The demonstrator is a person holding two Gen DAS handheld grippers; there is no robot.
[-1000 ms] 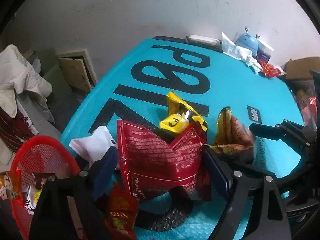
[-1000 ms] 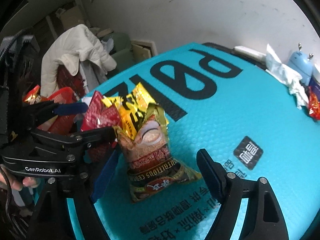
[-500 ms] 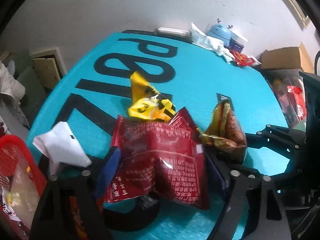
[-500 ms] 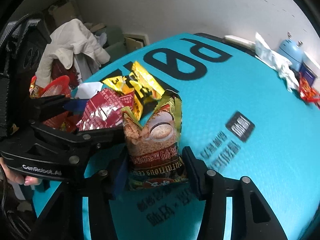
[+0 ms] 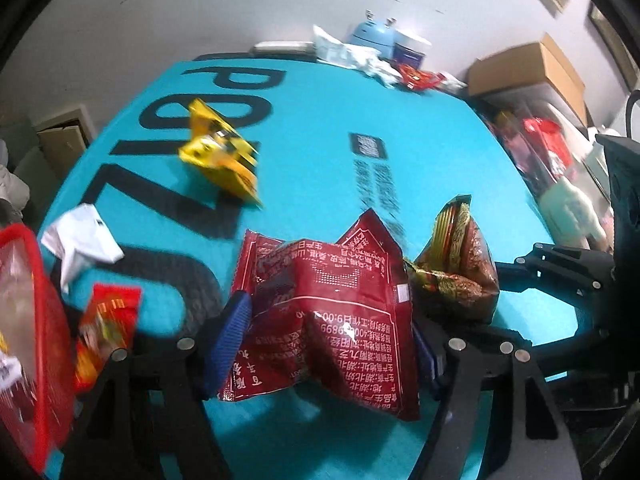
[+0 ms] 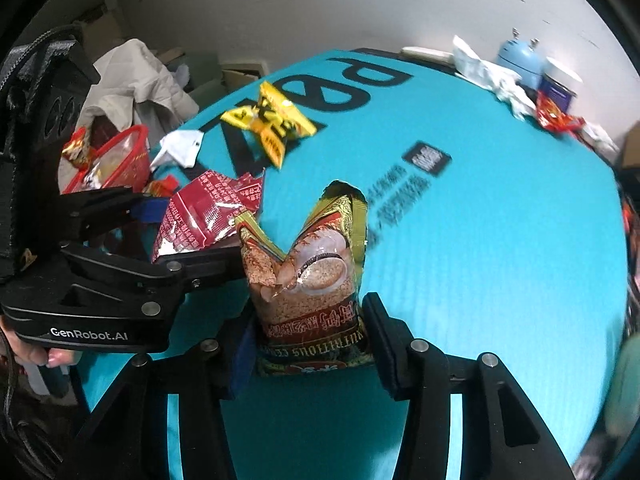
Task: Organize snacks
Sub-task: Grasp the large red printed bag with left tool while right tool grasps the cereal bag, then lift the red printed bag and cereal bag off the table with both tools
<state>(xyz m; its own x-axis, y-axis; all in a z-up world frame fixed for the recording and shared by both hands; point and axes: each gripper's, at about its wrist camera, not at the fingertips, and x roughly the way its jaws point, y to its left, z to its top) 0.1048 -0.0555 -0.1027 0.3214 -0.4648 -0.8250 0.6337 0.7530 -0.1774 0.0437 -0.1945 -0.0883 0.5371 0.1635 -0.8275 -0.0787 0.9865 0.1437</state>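
Red packet (image 5: 324,316) between left tongs (image 5: 324,344), cereal bag (image 6: 308,280) between right tongs (image 6: 308,344)

Glossy crinkled foil red packet (image 5: 328,320), matt dimpled foam teal mat (image 5: 320,152), red plastic mesh basket (image 5: 36,360).

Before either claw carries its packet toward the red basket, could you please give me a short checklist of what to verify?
1. Left claw shut on the dark red foil snack packet: ok; its jaws have just been closing.
2. Right claw shut on the gold-and-brown cereal packet: ok.
3. The two held packets apart: cannot tell, very close.
4. Red mesh basket has room: cannot tell, already holds packets.
5. Yellow crinkled packet on the teal mat not yet collected: not ok.
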